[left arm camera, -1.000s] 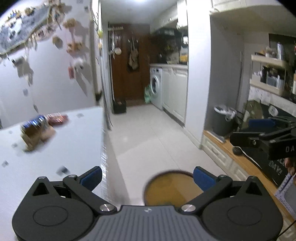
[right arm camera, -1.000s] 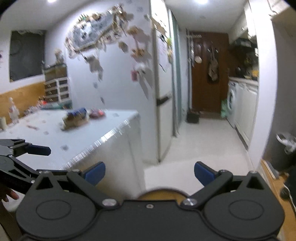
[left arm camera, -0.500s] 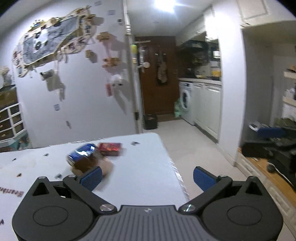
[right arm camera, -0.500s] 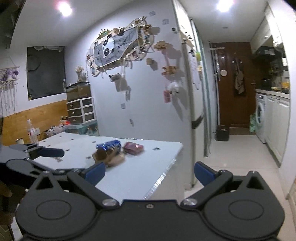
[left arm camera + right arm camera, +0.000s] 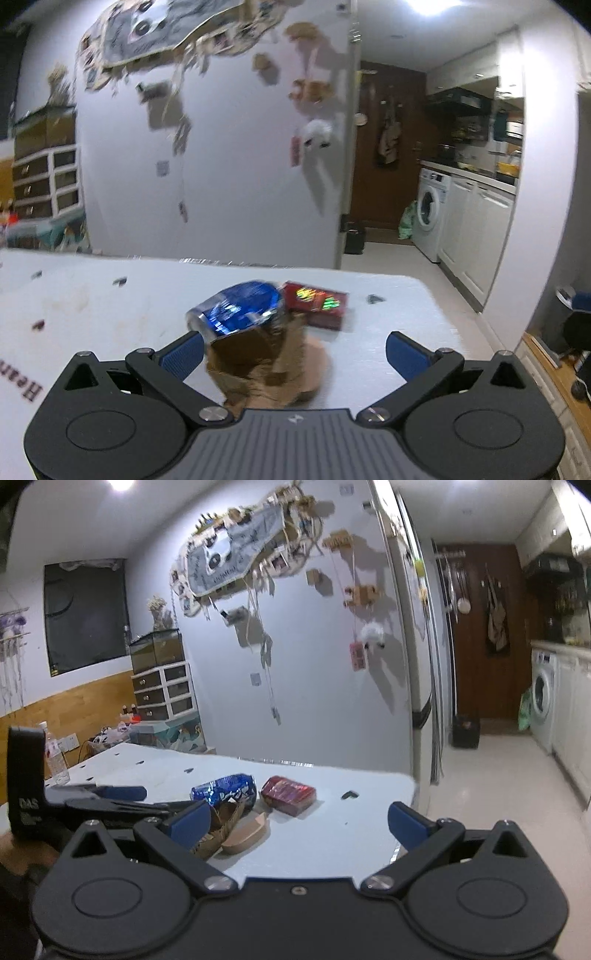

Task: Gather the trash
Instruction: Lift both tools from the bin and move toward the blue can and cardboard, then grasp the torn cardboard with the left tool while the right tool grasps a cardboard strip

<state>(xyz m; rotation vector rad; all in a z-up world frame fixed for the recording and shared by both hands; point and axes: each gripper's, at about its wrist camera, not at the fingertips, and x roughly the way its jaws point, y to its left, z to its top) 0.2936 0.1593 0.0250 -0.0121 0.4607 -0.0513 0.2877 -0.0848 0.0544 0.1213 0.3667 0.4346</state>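
Observation:
A crushed blue can (image 5: 236, 308), a red packet (image 5: 317, 302) and torn brown cardboard (image 5: 266, 365) lie bunched together on the white table (image 5: 110, 302). My left gripper (image 5: 295, 352) is open, low over the table. The cardboard lies between its fingers and the can sits by the left fingertip. In the right wrist view the same can (image 5: 225, 788), red packet (image 5: 290, 794) and cardboard (image 5: 229, 830) lie just ahead of my open right gripper (image 5: 299, 821), towards its left finger. The left gripper (image 5: 155, 799) reaches in from the left, a hand holding it.
A white fridge side (image 5: 314, 664) hung with photos and magnets rises behind the table. A water bottle (image 5: 55, 753) stands at the table's far left. The table edge (image 5: 406, 786) drops to a tiled hallway floor (image 5: 498, 768) with a washing machine (image 5: 430, 218).
Both views have swung from the hallway floor onto the table. The trash pile has come much closer, and the cardboard now lies between the left gripper's fingers.

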